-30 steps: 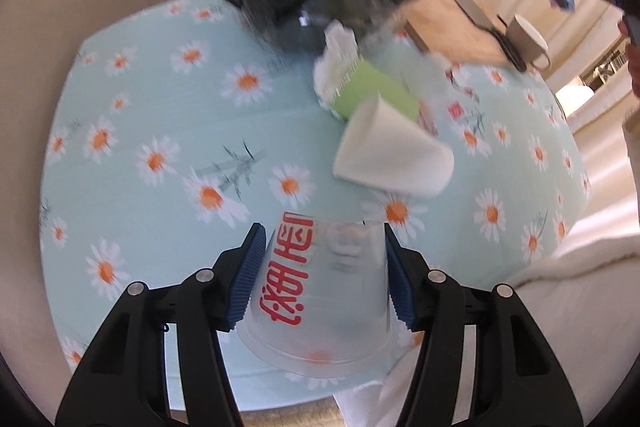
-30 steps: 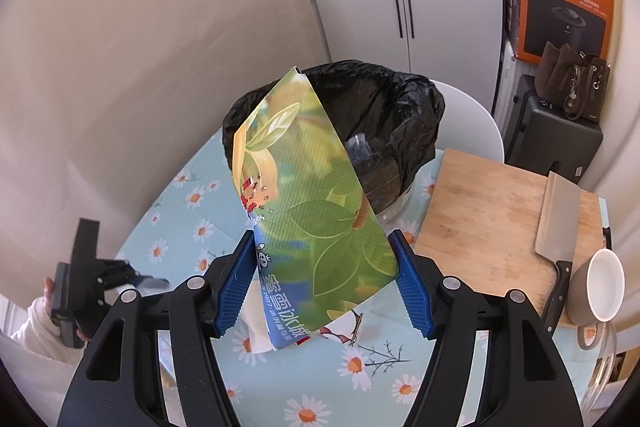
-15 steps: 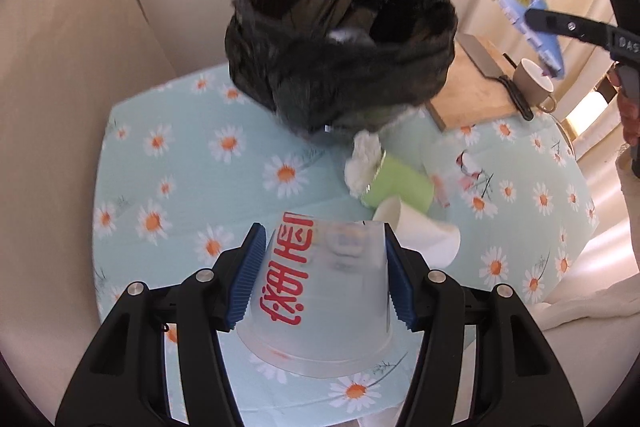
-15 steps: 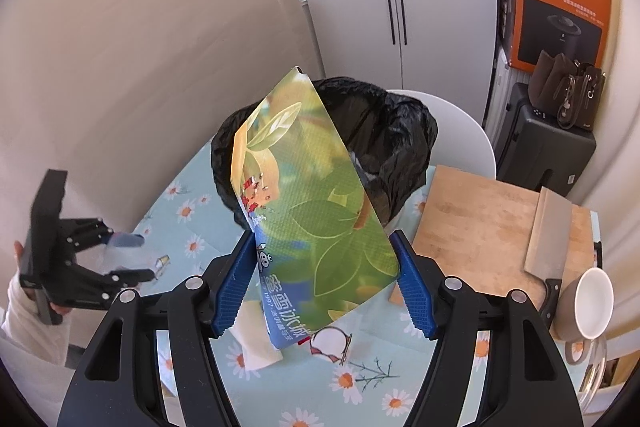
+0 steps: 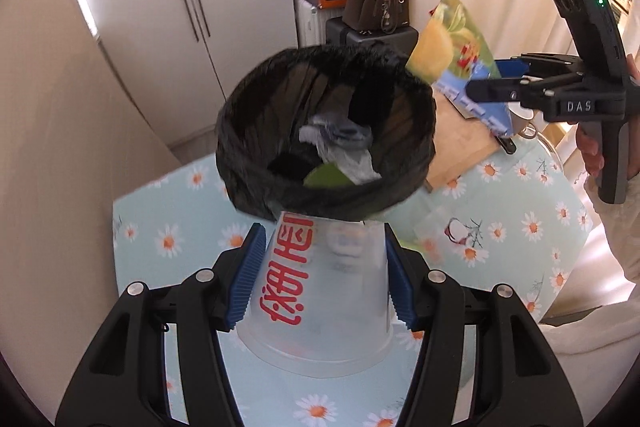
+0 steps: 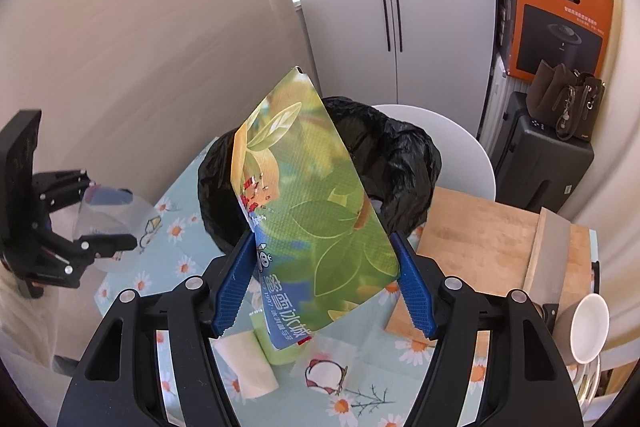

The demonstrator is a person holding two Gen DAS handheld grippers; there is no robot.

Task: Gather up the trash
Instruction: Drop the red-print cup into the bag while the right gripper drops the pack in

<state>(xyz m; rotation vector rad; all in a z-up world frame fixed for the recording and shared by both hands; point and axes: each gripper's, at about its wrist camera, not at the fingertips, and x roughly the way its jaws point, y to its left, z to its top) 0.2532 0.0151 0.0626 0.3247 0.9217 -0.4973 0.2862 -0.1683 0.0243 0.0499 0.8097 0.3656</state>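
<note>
My left gripper (image 5: 322, 275) is shut on a clear plastic cup (image 5: 320, 291) with red characters, held bottom-forward just in front of the black-lined trash bin (image 5: 326, 135); the bin holds crumpled paper and a green scrap. My right gripper (image 6: 324, 281) is shut on a green and blue drink pouch (image 6: 312, 219), held above the table near the bin (image 6: 400, 163). The pouch (image 5: 460, 67) hangs at the bin's right rim in the left wrist view. A white paper cup (image 6: 248, 363) and a green cup (image 6: 280, 353) lie on the table under the pouch.
The table has a light blue daisy cloth (image 5: 172, 239). A wooden cutting board (image 6: 480, 247) with a cleaver (image 6: 548, 251) lies at the right, a white mug (image 6: 588, 327) beside it. A white chair (image 6: 452, 135) stands behind the bin.
My left gripper has risen with the clear cup and now looks down into the bin's opening. My right gripper has moved the pouch closer to the bin.
</note>
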